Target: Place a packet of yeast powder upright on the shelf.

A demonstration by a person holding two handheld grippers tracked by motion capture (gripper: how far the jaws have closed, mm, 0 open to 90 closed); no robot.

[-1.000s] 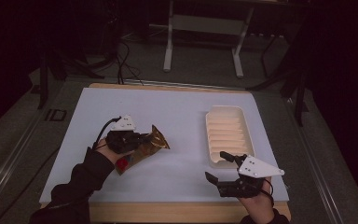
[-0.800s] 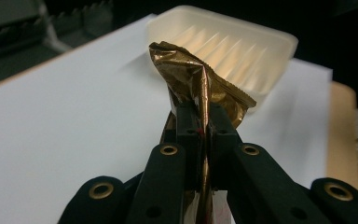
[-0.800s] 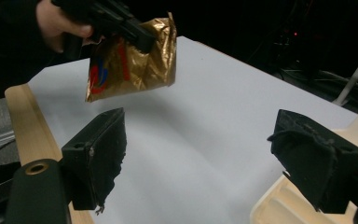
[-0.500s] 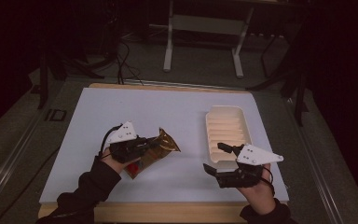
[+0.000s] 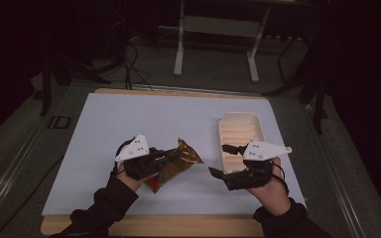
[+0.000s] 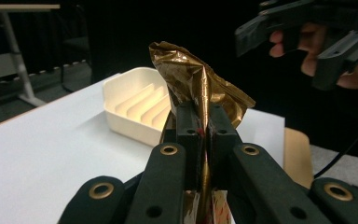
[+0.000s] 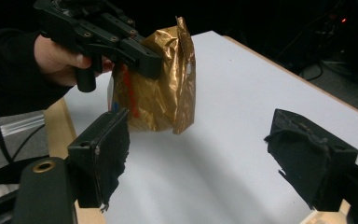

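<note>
A crinkled gold foil bag [image 5: 189,155] with red print hangs off the white table top, pinched at its edge by my left gripper [image 5: 172,157], which is shut on it. In the left gripper view the jaws clamp the bag's [image 6: 191,70] seam, with my left gripper [image 6: 204,116] pointing toward the tray. My right gripper [image 5: 220,160] hovers open at the tray's near end, facing the bag. Its jaws have just been closing slightly, with nothing between them. In the right gripper view the bag [image 7: 168,98] hangs ahead of my right gripper [image 7: 200,135].
A cream ribbed tray [image 5: 239,115] lies on the right of the white board [image 5: 129,119]; its wall [image 6: 126,128] shows behind the bag. The board's wooden front edge [image 5: 178,225] runs under both forearms. Beyond the table are a dark floor, cables and a metal stand.
My left gripper carried the gold bag rightward and raised it off the board. My right gripper rose and shifted up beside the tray's near end.
</note>
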